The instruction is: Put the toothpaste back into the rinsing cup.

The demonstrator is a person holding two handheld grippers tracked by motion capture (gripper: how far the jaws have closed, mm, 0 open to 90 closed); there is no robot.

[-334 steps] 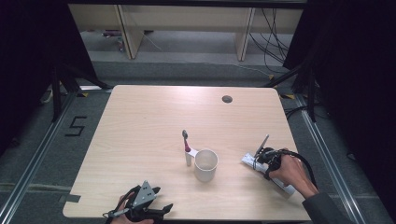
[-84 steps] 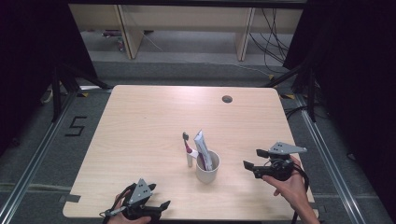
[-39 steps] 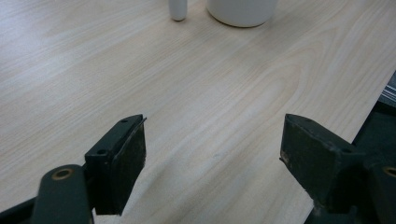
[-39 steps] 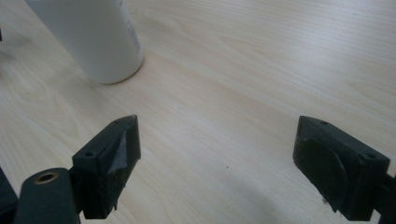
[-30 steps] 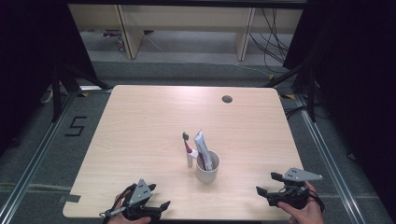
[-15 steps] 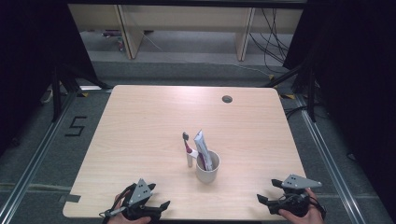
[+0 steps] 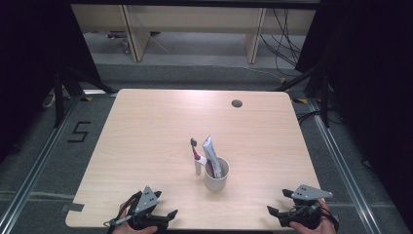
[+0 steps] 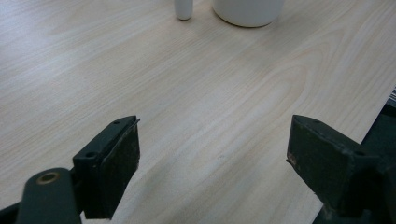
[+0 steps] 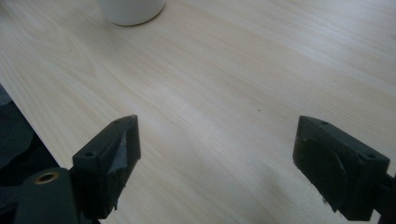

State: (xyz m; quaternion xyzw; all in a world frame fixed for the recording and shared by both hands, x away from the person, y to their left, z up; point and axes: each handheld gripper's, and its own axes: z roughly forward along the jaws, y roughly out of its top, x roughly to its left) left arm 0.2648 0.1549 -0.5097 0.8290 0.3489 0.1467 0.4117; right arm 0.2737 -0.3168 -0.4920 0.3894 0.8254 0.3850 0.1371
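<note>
A white cup [image 7: 216,176] stands near the middle of the wooden table [image 7: 146,126]. A grey-white tube [image 7: 212,155] leans in it. Just left of the cup stands a toothbrush [image 7: 196,157], upright on its white base, with red on the handle. My left gripper [image 7: 168,215] rests at the front edge, left of centre, jaws wide apart over bare wood [image 8: 215,158]. My right gripper [image 7: 273,213] sits at the front right edge, also open with nothing between its jaws [image 9: 215,158]. The cup's base [image 8: 247,9] [image 9: 130,10] shows at the top of both gripper views.
A small dark round grommet [image 7: 237,103] lies near the table's far edge. Beyond the table are wooden shelf legs [image 7: 135,34] and loose cables [image 7: 282,34] on the floor. A "5" marking [image 7: 79,131] is on the floor at the left.
The tube that my right gripper held earlier now stands in the cup. My right gripper has drawn back to the front right edge and is open. The left one has barely moved.
</note>
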